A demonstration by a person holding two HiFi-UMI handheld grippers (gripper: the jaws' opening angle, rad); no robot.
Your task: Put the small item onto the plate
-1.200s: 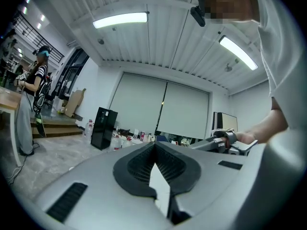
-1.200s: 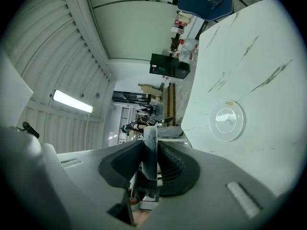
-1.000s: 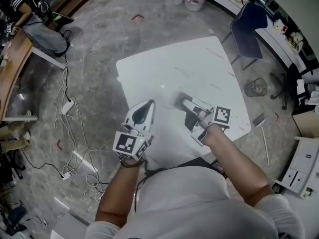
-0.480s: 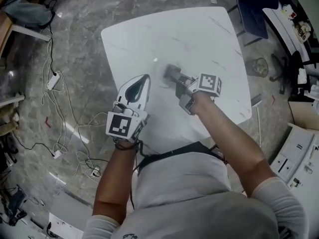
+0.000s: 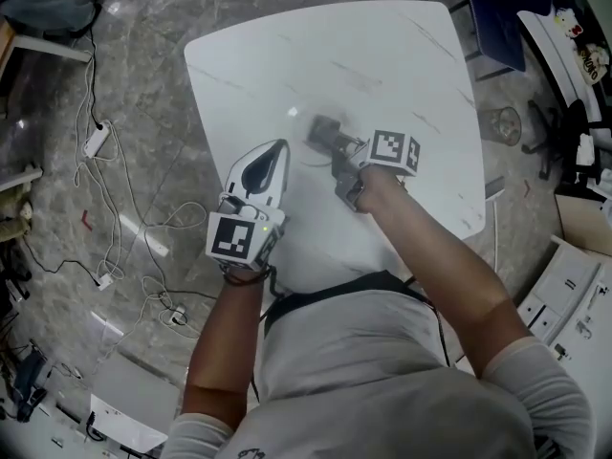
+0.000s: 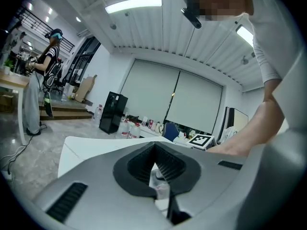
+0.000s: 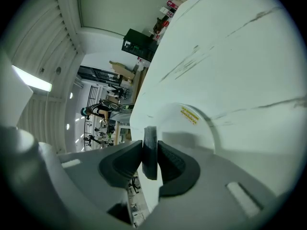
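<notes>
Nearer the left gripper point(image 5: 275, 151) than a second ago, the plate point(image 5: 322, 129) is clamped by its rim in the right gripper point(image 5: 337, 143), over the table point(image 5: 382, 55); the right forearm point(image 5: 421, 247) reaches straight out, gripper rolled sideways; the left arm point(image 5: 225, 352) is bent, its jaws pinched narrow on the small item point(image 6: 161, 189), held apart from the plate; the plate's yellow label point(image 7: 189, 115) bears print too small to read.

Plate point(image 7: 180, 126) over table point(image 5: 382, 55), right of left gripper point(image 5: 273, 156)
</notes>
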